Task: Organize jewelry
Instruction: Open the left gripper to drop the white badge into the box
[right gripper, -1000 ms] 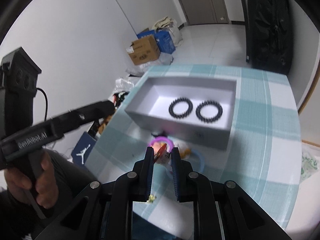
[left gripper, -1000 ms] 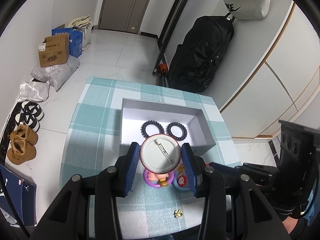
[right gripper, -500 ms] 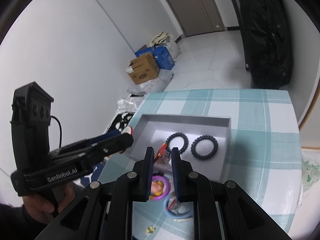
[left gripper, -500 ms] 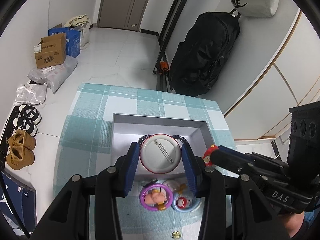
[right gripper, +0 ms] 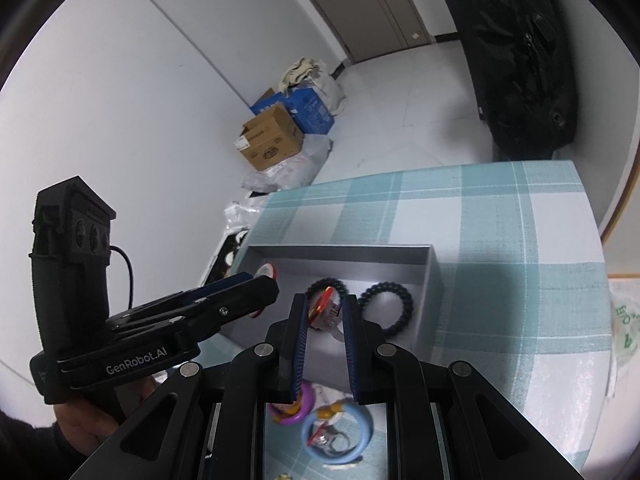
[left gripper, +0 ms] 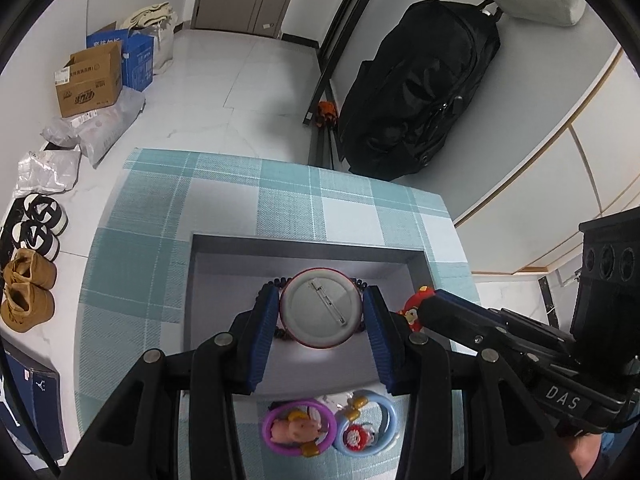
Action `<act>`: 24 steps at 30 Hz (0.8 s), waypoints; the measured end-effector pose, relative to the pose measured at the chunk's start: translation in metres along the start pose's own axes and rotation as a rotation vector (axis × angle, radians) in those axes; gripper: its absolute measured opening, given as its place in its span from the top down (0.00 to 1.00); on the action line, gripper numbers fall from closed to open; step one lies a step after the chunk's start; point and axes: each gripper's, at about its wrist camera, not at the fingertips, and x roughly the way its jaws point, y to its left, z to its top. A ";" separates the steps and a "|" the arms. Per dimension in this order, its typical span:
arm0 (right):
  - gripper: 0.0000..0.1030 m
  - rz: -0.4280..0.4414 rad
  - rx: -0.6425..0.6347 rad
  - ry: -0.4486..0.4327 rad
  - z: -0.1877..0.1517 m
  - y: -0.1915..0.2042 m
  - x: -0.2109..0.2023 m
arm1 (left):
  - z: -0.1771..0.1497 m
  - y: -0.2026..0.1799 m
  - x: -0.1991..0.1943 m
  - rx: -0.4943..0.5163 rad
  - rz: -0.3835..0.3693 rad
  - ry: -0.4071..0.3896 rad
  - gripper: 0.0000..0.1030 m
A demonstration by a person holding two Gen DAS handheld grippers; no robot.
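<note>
Nearest, a purple ring charm point(left gripper: 298, 433) and a blue ring charm point(left gripper: 366, 429) are lying side by side on the checked tablecloth point(left gripper: 136, 264), just before the grey tray point(left gripper: 308, 243); above the tray, the left gripper point(left gripper: 322, 310) is pinching a round pin badge point(left gripper: 322, 307) by its edges, pin-back facing the camera; beside it the right gripper point(right gripper: 325, 312) is squeezing a small red charm point(right gripper: 323, 309) between nearly closed pads; two black coil hair ties point(right gripper: 386, 307) are resting inside the tray; beyond, a black bag point(left gripper: 420, 92) is leaning against the wall.

both wrist cameras look steeply down, close over the grey tray point(left gripper: 304, 245)
</note>
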 end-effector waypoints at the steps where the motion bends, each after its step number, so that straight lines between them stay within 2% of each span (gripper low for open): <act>1: 0.84 -0.004 0.009 0.004 0.000 -0.003 0.001 | 0.001 0.000 0.002 -0.002 -0.002 0.004 0.63; 10: 0.84 0.003 0.035 -0.001 0.003 -0.009 0.002 | 0.004 0.001 0.009 0.001 -0.013 0.029 0.63; 18: 0.81 -0.001 0.055 -0.014 0.002 -0.012 -0.002 | 0.005 -0.003 0.007 0.000 -0.044 0.017 0.63; 19: 0.79 -0.006 0.053 -0.019 0.003 -0.012 -0.003 | 0.006 -0.003 0.008 0.001 -0.039 0.021 0.62; 20: 0.68 -0.011 0.053 -0.022 0.003 -0.012 -0.004 | 0.006 -0.003 0.009 0.002 -0.035 0.029 0.61; 22: 0.56 -0.004 0.060 -0.039 0.004 -0.013 -0.008 | 0.006 -0.001 0.010 -0.010 -0.047 0.036 0.52; 23: 0.51 -0.002 0.064 -0.046 0.004 -0.013 -0.010 | 0.007 0.001 0.009 -0.024 -0.054 0.036 0.49; 24: 0.51 -0.002 0.068 -0.053 0.004 -0.014 -0.012 | 0.007 0.004 0.007 -0.039 -0.067 0.033 0.46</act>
